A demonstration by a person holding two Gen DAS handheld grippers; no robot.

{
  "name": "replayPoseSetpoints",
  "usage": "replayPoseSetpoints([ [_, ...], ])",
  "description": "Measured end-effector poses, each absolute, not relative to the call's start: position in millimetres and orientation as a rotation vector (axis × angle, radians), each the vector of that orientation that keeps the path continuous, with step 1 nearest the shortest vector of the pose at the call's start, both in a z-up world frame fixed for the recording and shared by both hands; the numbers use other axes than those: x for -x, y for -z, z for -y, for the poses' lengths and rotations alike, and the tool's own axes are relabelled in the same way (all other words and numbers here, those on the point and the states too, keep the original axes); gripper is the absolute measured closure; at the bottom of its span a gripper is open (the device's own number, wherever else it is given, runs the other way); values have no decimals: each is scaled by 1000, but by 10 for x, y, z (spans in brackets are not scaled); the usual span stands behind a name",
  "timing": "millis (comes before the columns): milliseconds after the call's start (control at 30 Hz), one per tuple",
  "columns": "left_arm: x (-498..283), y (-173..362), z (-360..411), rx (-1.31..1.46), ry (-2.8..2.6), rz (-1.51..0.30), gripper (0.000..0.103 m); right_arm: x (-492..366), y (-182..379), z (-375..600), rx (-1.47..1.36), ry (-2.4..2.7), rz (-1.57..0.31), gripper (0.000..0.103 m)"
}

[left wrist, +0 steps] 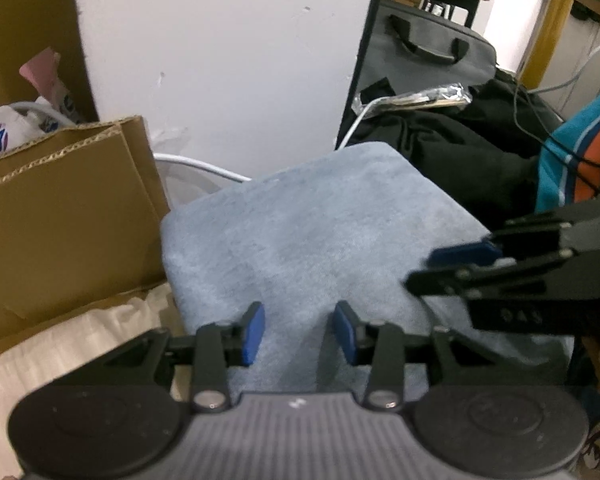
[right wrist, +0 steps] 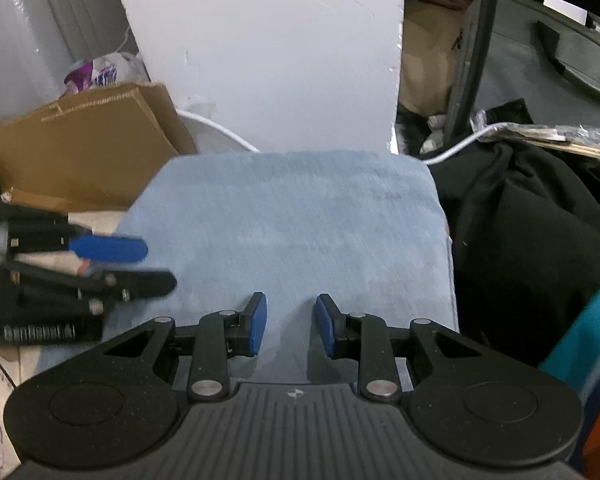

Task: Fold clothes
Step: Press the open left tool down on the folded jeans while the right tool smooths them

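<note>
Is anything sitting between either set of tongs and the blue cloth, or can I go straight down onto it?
Nothing visible is in the way. The folded blue cloth lies bare under both open, empty tongs, left and right. The cardboard box and black garment lie beside it.

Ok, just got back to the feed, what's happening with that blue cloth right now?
A person is working with two handheld grippers over a folded light blue cloth lying flat in a neat rectangle. The left gripper and the right gripper both hang over its near edge with jaws apart and nothing between the pads. Neither holds the cloth. A cardboard box sits to its left and dark clothing to its right.
</note>
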State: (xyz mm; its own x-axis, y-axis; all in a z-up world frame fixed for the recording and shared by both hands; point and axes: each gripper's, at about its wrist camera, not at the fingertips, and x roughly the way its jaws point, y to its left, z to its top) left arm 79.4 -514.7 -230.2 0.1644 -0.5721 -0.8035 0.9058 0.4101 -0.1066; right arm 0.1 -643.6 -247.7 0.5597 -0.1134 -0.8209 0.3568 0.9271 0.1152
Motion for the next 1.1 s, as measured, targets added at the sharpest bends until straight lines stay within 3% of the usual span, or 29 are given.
replayPoseSetpoints([
  [867,-826,2341,5102,-447,1113,-882,57,1334,2484,6106,-196,469,-967,69],
  [1100,-697,2210,4902,-484,1119,-851,57,1666,2352,6055,-300,537,-867,69],
])
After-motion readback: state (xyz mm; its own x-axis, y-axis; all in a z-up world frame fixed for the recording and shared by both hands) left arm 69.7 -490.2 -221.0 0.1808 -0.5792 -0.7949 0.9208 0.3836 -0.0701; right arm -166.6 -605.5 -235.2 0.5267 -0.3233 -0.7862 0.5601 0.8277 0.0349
